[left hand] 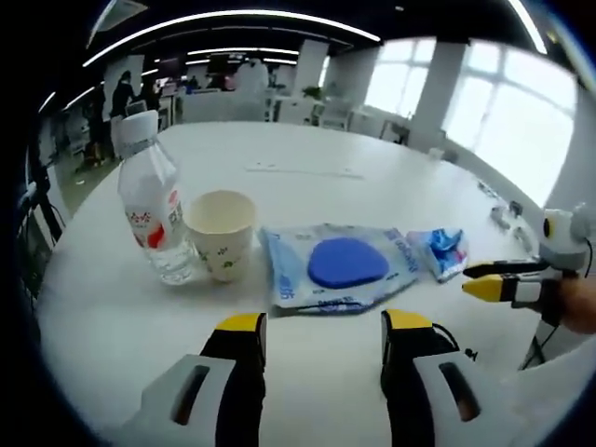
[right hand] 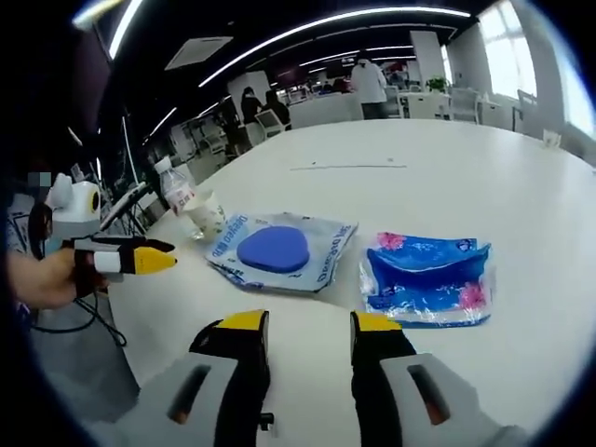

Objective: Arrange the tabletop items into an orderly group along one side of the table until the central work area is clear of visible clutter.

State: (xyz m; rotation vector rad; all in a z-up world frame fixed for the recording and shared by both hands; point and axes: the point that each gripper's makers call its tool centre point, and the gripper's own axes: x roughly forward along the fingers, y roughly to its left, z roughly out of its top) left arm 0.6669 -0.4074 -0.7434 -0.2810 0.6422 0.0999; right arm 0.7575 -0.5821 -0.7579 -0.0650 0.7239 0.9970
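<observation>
Both grippers, left (left hand: 319, 337) and right (right hand: 301, 337), are held released, empty, near the blue-pad packet (left hand: 337, 265); bottle (left hand: 152, 208) and cup (left hand: 222, 233) are lined left, touching.

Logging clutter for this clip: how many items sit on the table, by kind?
Water bottle: 1
Paper cup: 1
Packet with a blue pad on it: 1
Blue and pink packet: 1
Total: 4

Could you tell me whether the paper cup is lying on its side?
No, the paper cup stands upright beside the water bottle.
</observation>
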